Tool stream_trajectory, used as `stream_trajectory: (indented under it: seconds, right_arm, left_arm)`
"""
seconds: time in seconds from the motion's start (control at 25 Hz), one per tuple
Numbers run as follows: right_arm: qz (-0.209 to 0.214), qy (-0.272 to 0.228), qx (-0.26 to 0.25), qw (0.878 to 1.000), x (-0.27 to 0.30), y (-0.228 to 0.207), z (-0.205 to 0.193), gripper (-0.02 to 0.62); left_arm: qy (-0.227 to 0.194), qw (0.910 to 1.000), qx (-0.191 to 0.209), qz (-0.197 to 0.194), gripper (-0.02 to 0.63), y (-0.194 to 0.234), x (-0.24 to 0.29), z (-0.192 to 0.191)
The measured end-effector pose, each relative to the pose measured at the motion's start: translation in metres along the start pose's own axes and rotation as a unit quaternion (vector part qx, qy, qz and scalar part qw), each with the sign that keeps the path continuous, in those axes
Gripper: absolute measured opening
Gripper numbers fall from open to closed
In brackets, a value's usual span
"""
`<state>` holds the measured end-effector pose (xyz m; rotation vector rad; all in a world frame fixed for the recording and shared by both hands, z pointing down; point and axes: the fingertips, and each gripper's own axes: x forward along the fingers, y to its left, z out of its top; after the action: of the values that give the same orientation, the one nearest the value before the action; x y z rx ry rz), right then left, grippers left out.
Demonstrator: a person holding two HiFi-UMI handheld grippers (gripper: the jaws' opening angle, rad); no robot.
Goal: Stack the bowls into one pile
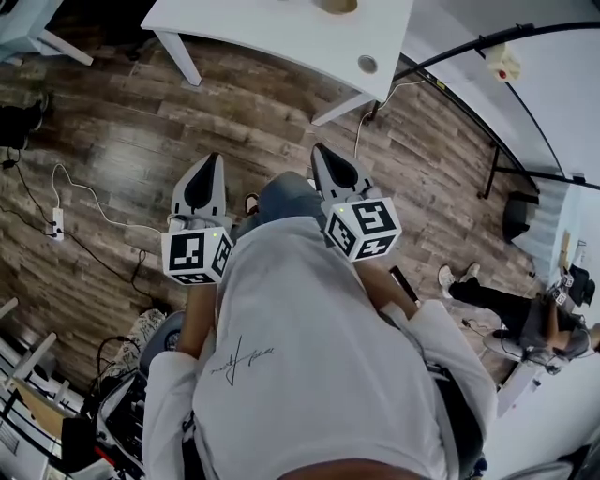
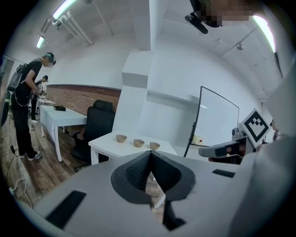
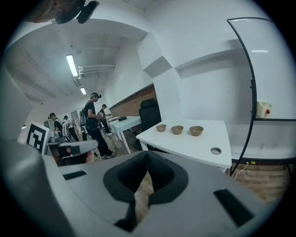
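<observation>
Three small tan bowls stand apart in a row on a white table [image 3: 203, 147], some way ahead of me: left bowl [image 3: 161, 127], middle bowl [image 3: 177, 129], right bowl [image 3: 196, 130]. The left gripper view shows the same row [image 2: 121, 138], [image 2: 138, 142], [image 2: 155, 146]. In the head view only one bowl's edge [image 1: 336, 5] shows at the top. My left gripper [image 1: 210, 167] and right gripper [image 1: 323, 155] hang side by side over the wooden floor, short of the table. Both are shut and hold nothing.
A black office chair [image 2: 98, 121] stands left of the table, and a whiteboard stand [image 3: 252, 92] is on its right. The tabletop has a round cable hole [image 3: 216, 150]. Cables and a power strip [image 1: 56, 223] lie on the floor. Several people stand at desks behind.
</observation>
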<state>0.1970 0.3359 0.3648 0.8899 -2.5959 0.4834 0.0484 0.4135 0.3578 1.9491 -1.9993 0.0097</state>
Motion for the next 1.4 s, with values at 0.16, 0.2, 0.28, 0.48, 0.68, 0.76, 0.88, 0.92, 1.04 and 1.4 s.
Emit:
stream_trajectory:
  seconds: [0.16, 0.2, 0.28, 0.48, 0.68, 0.76, 0.88, 0.92, 1.04, 1.4]
  right_arm:
    - [-0.004, -0.003, 0.003, 1.000, 0.013, -0.005, 0.007, 0.009]
    - [-0.005, -0.005, 0.006, 1.000, 0.016, -0.007, 0.009, 0.009]
    - [-0.008, -0.007, 0.012, 1.000, 0.023, -0.014, 0.012, 0.009]
    - [-0.018, -0.013, 0.023, 0.999, 0.050, -0.040, 0.026, 0.009]
    - [-0.027, -0.019, 0.034, 0.999, 0.077, -0.075, 0.045, 0.009]
    - [-0.028, -0.020, 0.039, 0.999, 0.087, -0.089, 0.055, 0.009]
    - [-0.028, -0.024, 0.045, 0.998, 0.105, -0.110, 0.070, 0.009]
    - [-0.028, -0.026, 0.047, 0.998, 0.111, -0.116, 0.075, 0.010]
    - [-0.030, -0.030, 0.054, 0.998, 0.127, -0.136, 0.087, 0.010]
    - [-0.034, -0.020, 0.072, 0.997, 0.162, -0.190, 0.099, 0.010]
  left_arm:
    - [0.001, 1.0000, -0.008, -0.003, 0.003, 0.007, 0.013, 0.005]
    - [0.002, 0.9999, -0.011, -0.004, 0.003, 0.009, 0.016, 0.006]
    - [0.003, 0.9999, -0.012, -0.005, 0.003, 0.012, 0.024, 0.008]
    - [0.006, 1.0000, -0.005, -0.004, 0.003, 0.023, 0.058, 0.018]
    - [0.011, 0.9999, 0.006, -0.012, 0.003, 0.025, 0.105, 0.032]
    - [0.012, 0.9998, 0.008, -0.014, 0.003, 0.023, 0.126, 0.040]
    - [0.014, 0.9997, 0.013, -0.017, 0.003, 0.021, 0.156, 0.053]
    - [0.014, 0.9996, 0.015, -0.018, 0.003, 0.021, 0.166, 0.057]
    - [0.019, 0.9995, 0.015, -0.021, 0.003, 0.021, 0.194, 0.065]
    - [0.031, 0.9992, 0.016, -0.022, 0.003, 0.019, 0.268, 0.074]
